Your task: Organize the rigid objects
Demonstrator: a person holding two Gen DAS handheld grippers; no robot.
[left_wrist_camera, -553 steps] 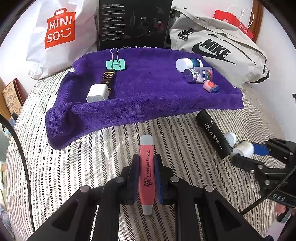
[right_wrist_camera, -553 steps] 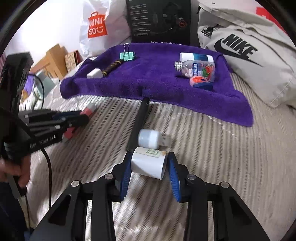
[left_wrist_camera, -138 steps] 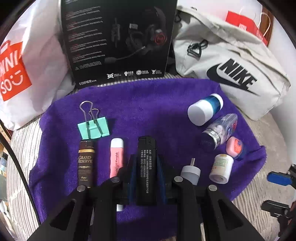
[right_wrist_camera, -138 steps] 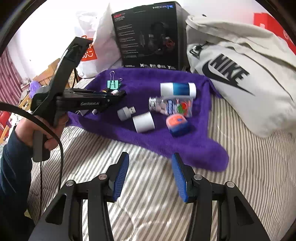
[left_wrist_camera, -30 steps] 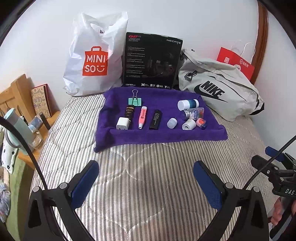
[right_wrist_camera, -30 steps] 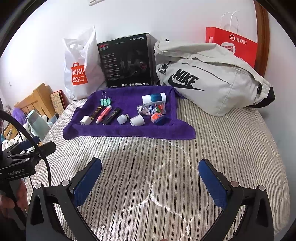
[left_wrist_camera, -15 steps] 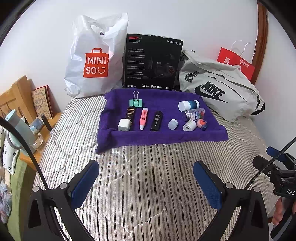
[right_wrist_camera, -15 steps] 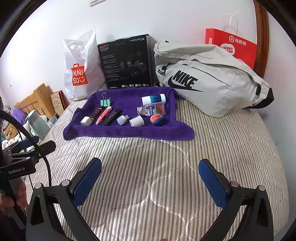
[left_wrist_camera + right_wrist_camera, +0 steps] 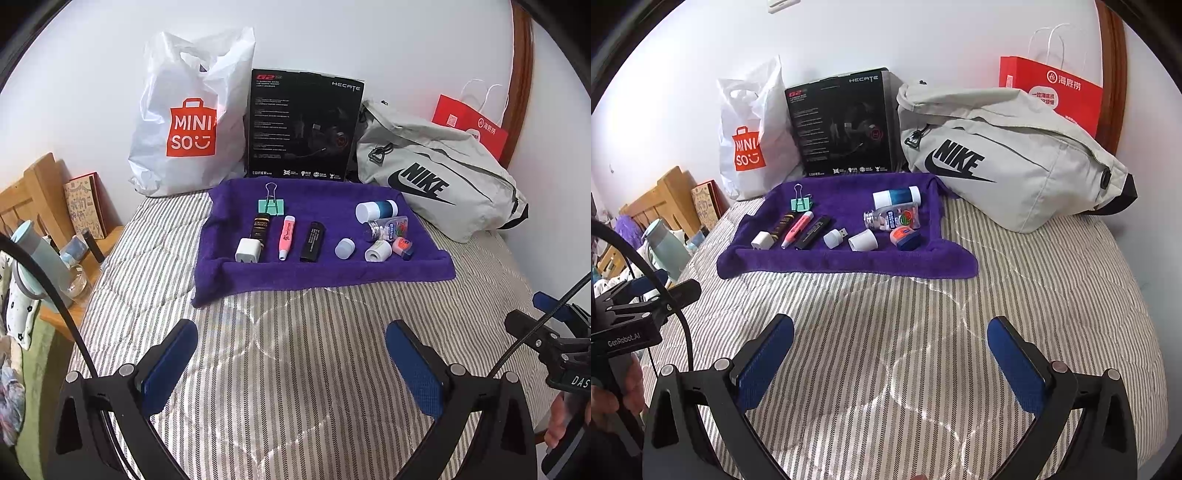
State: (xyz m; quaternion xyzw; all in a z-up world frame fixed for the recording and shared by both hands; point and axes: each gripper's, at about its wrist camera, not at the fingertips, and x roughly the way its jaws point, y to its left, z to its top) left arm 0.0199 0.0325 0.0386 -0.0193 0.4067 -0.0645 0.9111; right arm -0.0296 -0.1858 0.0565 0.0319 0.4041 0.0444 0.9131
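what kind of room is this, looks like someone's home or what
Most likely a bedroom at home. The purple towel holding the small items is spread on a bed with a striped quilt, a wooden bedside stand sits alongside, and shopping bags lean against the wall.

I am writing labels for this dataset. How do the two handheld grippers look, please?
Both are black frames with screw heads, ending in jaws lined with blue textured pads. The left gripper trails a black cable and reads "GenRobot.AI" on its side. The right gripper also trails a black cable and shows "DAS".
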